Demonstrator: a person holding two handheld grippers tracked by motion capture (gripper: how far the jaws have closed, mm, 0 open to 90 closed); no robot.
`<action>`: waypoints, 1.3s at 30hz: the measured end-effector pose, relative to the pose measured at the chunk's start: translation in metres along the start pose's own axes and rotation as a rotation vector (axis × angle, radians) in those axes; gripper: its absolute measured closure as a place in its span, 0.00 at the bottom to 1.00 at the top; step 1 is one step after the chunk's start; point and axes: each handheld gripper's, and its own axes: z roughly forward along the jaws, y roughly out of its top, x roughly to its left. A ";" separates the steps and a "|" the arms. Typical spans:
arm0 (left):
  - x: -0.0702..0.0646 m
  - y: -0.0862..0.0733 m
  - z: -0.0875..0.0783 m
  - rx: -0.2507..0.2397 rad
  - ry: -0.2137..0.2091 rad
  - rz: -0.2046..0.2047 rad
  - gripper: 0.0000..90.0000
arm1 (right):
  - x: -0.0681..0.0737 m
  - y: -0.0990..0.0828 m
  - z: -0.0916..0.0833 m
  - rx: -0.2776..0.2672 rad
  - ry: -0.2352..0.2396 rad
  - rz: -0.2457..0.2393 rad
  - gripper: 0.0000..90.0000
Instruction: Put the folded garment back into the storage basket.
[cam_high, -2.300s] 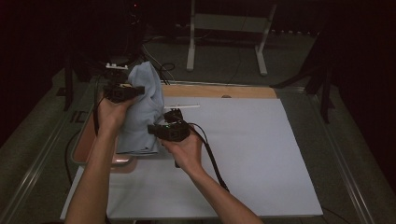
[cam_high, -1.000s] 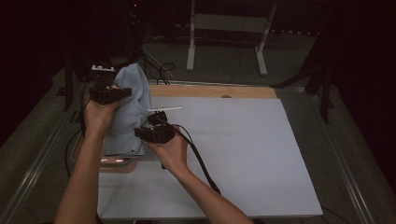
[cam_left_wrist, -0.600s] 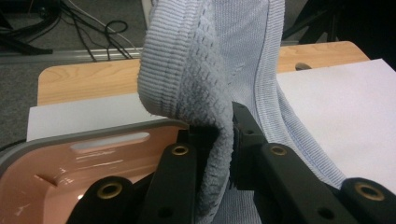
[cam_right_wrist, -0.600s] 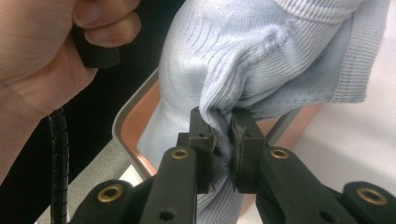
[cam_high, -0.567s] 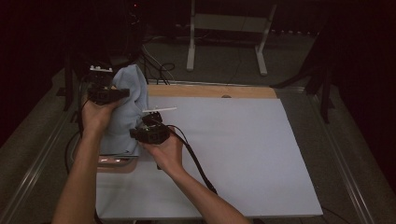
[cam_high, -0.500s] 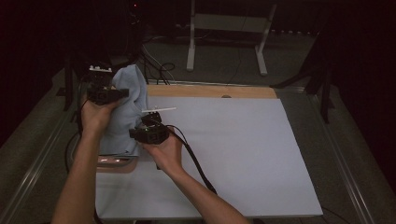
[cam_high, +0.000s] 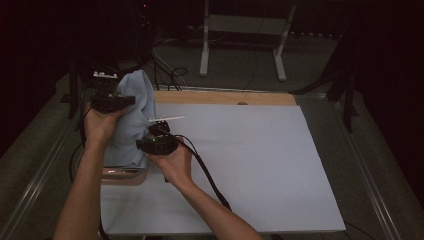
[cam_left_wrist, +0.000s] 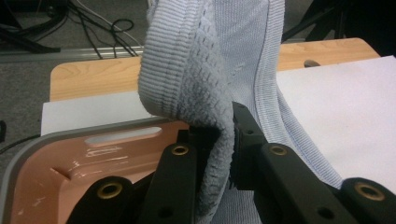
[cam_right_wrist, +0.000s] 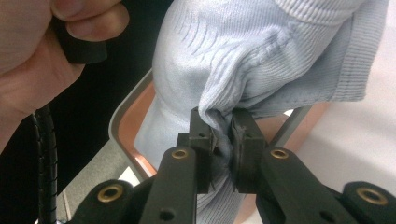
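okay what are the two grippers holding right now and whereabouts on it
Both hold the same pale blue knitted garment. The left gripper pinches a fold just below its ribbed edge; the right gripper pinches a bunched fold lower down, above the pink tray.

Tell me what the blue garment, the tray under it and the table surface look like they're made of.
Garment: soft knit fabric, likely cotton or a blend; ribbed bands and textured stitches show, matte. Tray: looks like moulded plastic, salmon inside with a grey rim, slightly glossy and scuffed. Table: a matte white sheet, possibly board or paper, over a wooden top with visible grain.
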 end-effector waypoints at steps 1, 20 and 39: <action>0.000 0.000 0.000 0.000 0.000 0.001 0.91 | 0.000 0.000 0.001 0.000 -0.001 0.003 0.90; 0.014 -0.010 -0.001 0.003 0.017 -0.020 0.91 | -0.001 -0.005 0.020 0.030 -0.009 0.012 0.90; 0.021 -0.011 -0.001 0.012 0.030 -0.027 0.91 | -0.002 -0.007 0.031 0.048 -0.036 0.008 0.90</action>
